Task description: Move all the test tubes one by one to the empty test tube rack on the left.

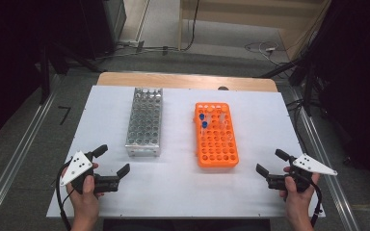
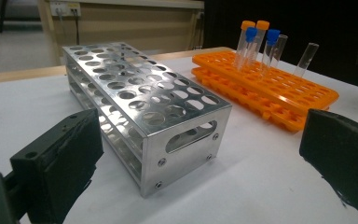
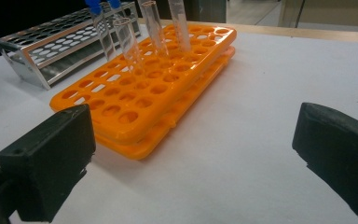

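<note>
An empty metal tube rack (image 1: 144, 121) stands left of centre on the white table (image 1: 101, 106). Right of it sits an orange tube rack (image 1: 215, 134) that holds several upright tubes, some with blue caps (image 1: 204, 124), some clear (image 1: 223, 118). My left gripper (image 1: 112, 160) rests near the front left edge, open, its jaws wide apart and empty; the metal rack (image 2: 144, 107) lies ahead of it. At the front right my right gripper (image 1: 270, 161) is open and empty too, facing the orange rack (image 3: 144, 88).
A wooden strip (image 1: 188, 80) borders the table's far edge. Cables (image 1: 265, 48) lie on the floor beyond. Metal rails (image 1: 14, 163) run along both sides of the table. Bare white surface lies between the racks and the front edge.
</note>
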The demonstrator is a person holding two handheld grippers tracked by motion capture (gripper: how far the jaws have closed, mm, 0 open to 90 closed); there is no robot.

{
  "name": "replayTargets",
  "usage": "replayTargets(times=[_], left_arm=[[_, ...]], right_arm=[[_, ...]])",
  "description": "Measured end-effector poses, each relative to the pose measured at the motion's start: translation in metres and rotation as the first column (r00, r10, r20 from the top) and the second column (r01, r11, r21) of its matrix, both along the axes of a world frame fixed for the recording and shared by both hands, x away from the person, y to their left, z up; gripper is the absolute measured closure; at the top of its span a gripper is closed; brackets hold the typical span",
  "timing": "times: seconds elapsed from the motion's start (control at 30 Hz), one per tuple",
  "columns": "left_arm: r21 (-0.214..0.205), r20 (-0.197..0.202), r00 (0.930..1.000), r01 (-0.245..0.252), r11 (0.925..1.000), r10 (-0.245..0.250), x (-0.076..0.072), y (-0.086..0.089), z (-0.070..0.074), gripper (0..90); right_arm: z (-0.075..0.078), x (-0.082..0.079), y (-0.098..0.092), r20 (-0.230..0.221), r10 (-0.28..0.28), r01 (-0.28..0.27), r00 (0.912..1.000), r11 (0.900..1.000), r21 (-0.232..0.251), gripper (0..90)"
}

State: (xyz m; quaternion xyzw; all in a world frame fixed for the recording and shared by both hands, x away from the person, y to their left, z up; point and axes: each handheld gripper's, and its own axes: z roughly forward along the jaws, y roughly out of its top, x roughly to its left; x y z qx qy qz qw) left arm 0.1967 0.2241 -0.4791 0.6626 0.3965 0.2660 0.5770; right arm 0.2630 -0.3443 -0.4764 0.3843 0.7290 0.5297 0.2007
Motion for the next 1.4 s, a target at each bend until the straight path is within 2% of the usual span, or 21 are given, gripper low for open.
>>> replayTargets(times=[0.27,0.5,0.6,0.73,0.97,1.13,1.27,1.37,1.4], left_arm=[[-0.001,-0.009,0.9999,0.005,1.0000,-0.005,0.001,-0.002,-0.001,0.0],[-0.005,-0.014,0.9999,0.009,1.0000,-0.009,0.002,-0.005,0.000,0.0],[-0.005,-0.016,0.9999,0.003,1.0000,-0.003,0.003,-0.006,0.000,0.0],[-0.003,-0.017,0.9999,0.004,1.0000,-0.004,0.004,-0.007,0.000,0.0],[0.006,-0.022,0.9997,0.012,0.9999,-0.012,0.004,-0.012,-0.001,0.0],[0.004,-0.023,0.9996,0.018,0.9998,-0.018,0.005,-0.014,-0.001,0.0],[0.008,-0.025,0.9994,0.026,0.9996,-0.025,0.005,-0.015,-0.001,0.0],[0.012,-0.026,0.9993,0.027,0.9996,-0.027,0.005,-0.015,-0.002,0.0],[0.013,-0.026,0.9993,0.027,0.9996,-0.026,0.005,-0.015,-0.002,0.0]], right_arm=[[0.004,0.005,0.005,-0.001,0.002,-0.002,1.0000,1.0000,-0.007,0.0],[0.016,0.012,0.011,0.001,0.006,-0.006,1.0000,1.0000,0.000,0.0],[0.022,0.016,0.013,-0.001,0.005,-0.005,1.0000,0.9997,0.022,0.0],[0.028,0.024,0.018,-0.001,0.010,-0.010,1.0000,0.9999,0.012,0.0],[0.038,0.043,0.036,0.006,0.049,-0.049,0.9988,0.9987,0.011,0.0],[0.041,0.056,0.049,-0.006,0.084,-0.084,0.9965,0.9965,0.008,2.3],[0.038,0.065,0.058,-0.031,0.138,-0.138,0.9899,0.9901,0.026,5.9],[0.033,0.070,0.064,-0.047,0.186,-0.184,0.9815,0.9818,0.049,12.3],[0.031,0.070,0.066,-0.049,0.185,-0.183,0.9815,0.9822,0.044,13.4]])
